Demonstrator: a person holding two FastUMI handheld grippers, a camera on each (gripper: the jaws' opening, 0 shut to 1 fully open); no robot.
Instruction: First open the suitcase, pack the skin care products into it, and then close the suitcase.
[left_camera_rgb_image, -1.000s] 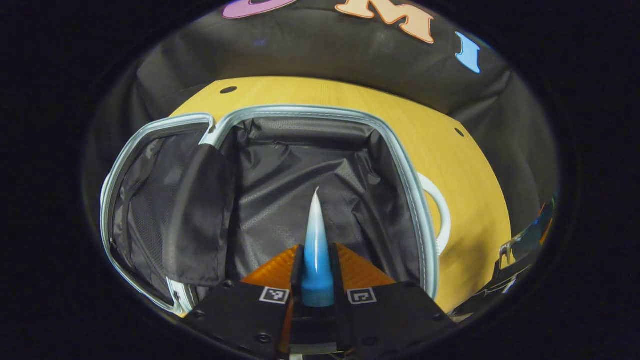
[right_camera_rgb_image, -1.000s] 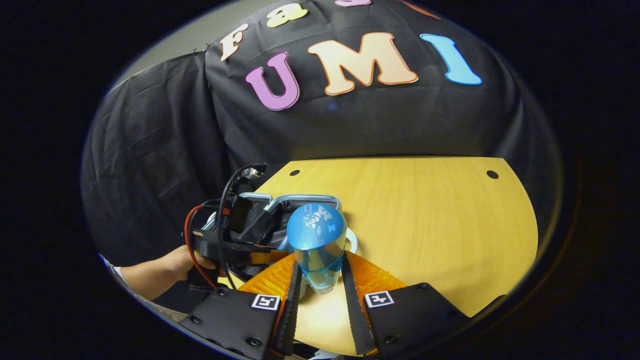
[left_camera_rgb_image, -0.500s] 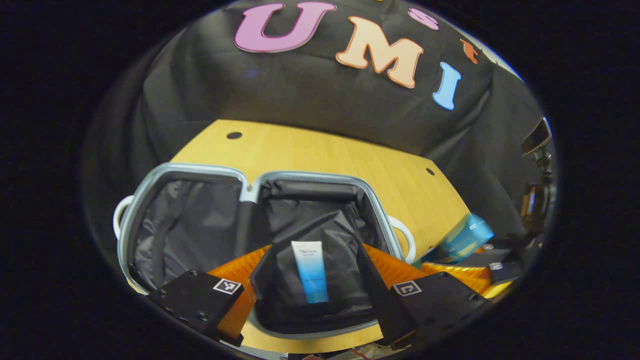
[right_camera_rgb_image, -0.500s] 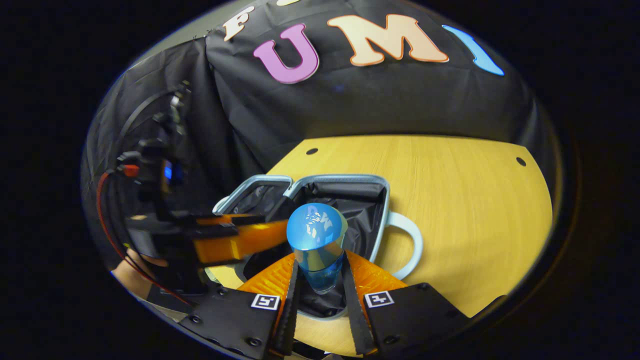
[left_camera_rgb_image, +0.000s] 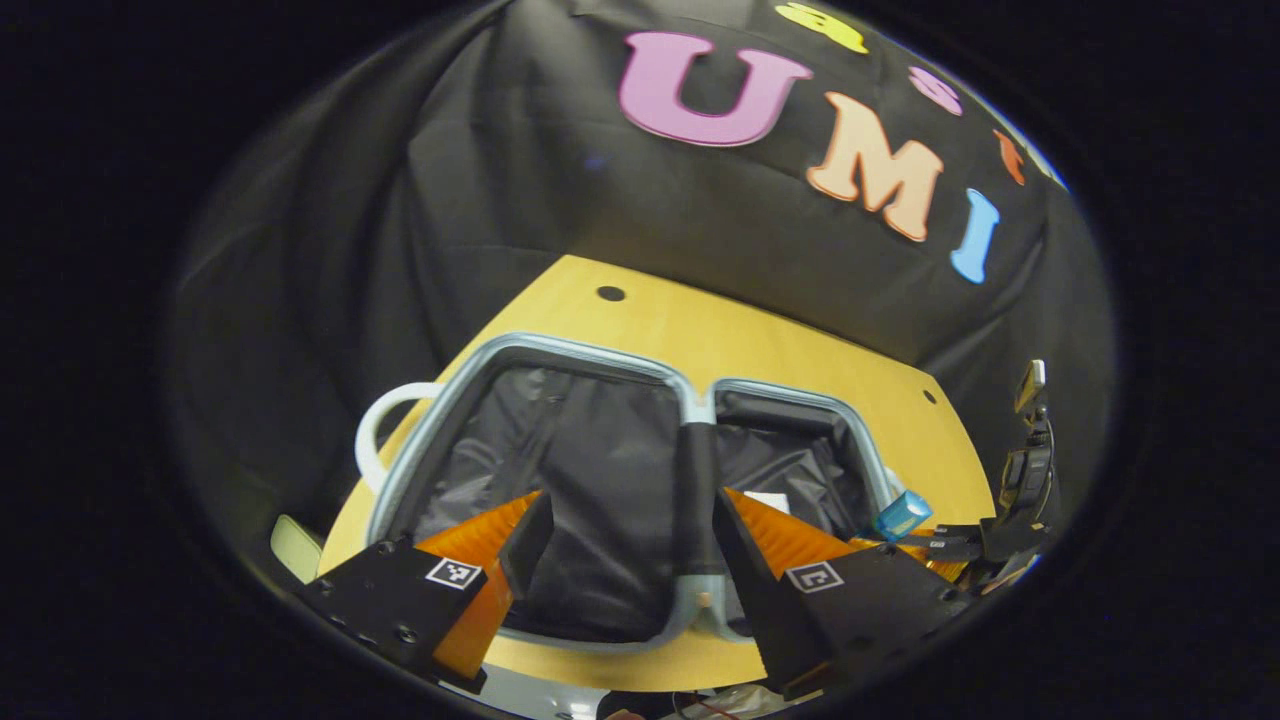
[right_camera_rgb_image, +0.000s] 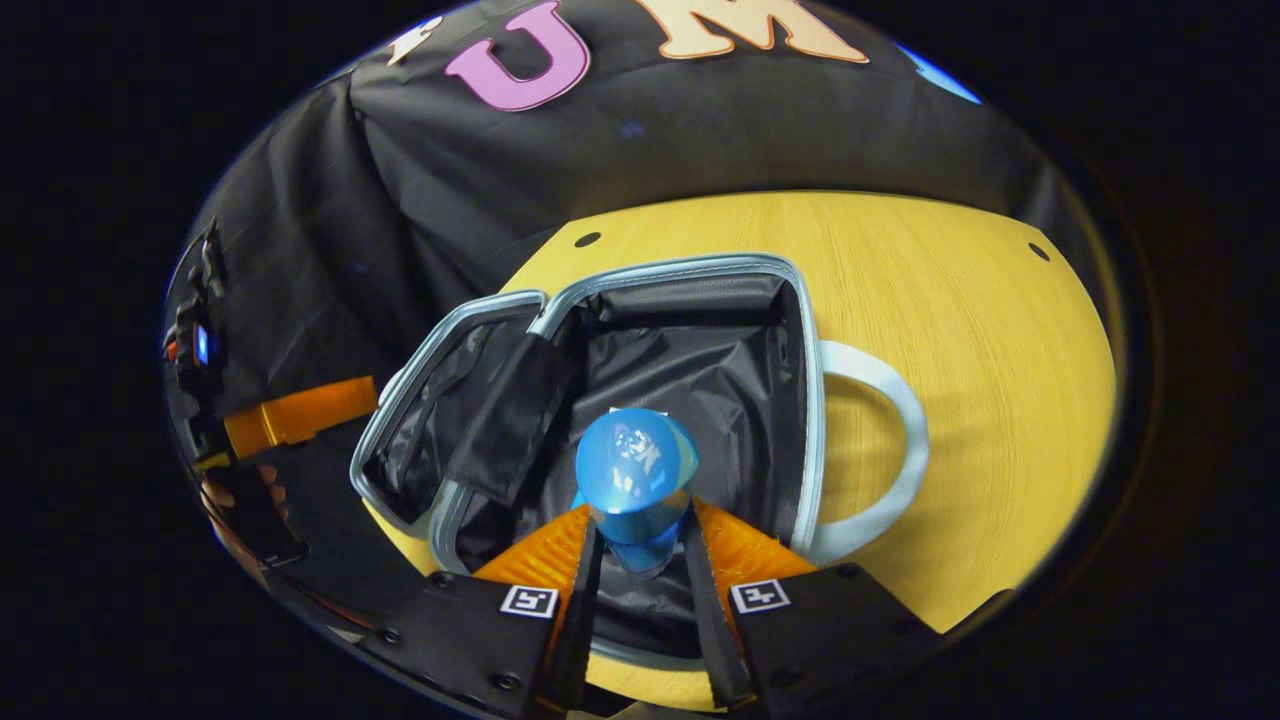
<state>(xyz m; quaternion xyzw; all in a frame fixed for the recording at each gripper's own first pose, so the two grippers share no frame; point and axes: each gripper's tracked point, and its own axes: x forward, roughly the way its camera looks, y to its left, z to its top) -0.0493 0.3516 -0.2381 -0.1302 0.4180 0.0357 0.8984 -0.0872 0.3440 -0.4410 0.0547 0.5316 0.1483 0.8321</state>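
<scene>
A recording booth: black cloth wall behind wooden table.

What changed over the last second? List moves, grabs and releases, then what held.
The left tool let go of the tube, now in the suitcase, and drew back open. The right tool carried the blue bottle over the suitcase, still gripped. Suitcase stayed open.

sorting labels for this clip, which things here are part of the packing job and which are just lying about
Part of the job:
- open suitcase
- blue bottle, held in the right gripper
- tube lying in the suitcase
- left gripper, open

Just lying about:
- wooden table
- pale object at its edge
</scene>
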